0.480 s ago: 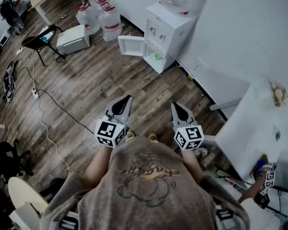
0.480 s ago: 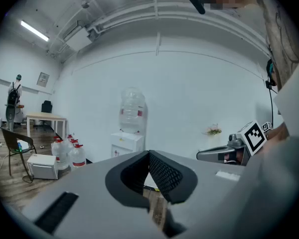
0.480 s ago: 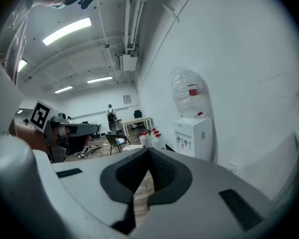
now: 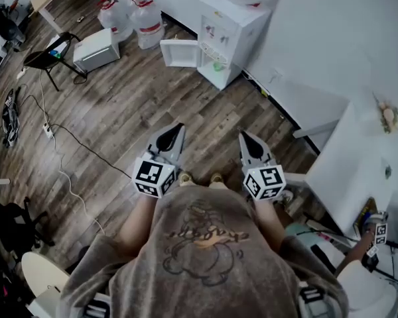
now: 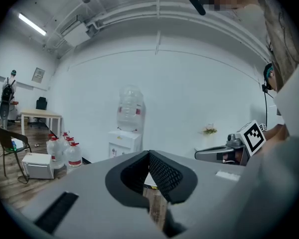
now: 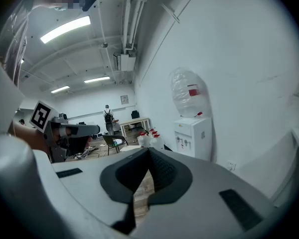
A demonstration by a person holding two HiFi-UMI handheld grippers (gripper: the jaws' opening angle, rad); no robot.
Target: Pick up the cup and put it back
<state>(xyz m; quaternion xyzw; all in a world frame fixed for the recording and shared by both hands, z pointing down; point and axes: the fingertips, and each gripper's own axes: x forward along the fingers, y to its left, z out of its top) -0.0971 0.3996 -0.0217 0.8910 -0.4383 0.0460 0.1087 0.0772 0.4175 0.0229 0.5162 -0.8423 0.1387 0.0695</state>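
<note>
No cup shows clearly. A small green object [image 4: 218,65] sits at the tap recess of the white water dispenser [image 4: 229,32], too small to identify. In the head view my left gripper [image 4: 178,128] and right gripper [image 4: 243,136] are held side by side, pointing at the dispenser across the wooden floor. Each has its jaws closed tip to tip with nothing between them. The left gripper view shows its own closed jaws [image 5: 149,153] and the right gripper [image 5: 224,153] beside them. The right gripper view shows closed jaws [image 6: 149,150] and the dispenser [image 6: 192,133] ahead.
The dispenser's lower door [image 4: 179,53] hangs open. Several water bottles [image 4: 129,18], a white box [image 4: 96,50] and a dark chair [image 4: 50,55] stand at far left, with cables [image 4: 66,138] on the floor. A white table [image 4: 355,164] stands at right, with another marker cube [image 4: 379,232] near it.
The room has slid slightly upward in the head view. Both grippers keep the same side-by-side pose with closed jaws.
</note>
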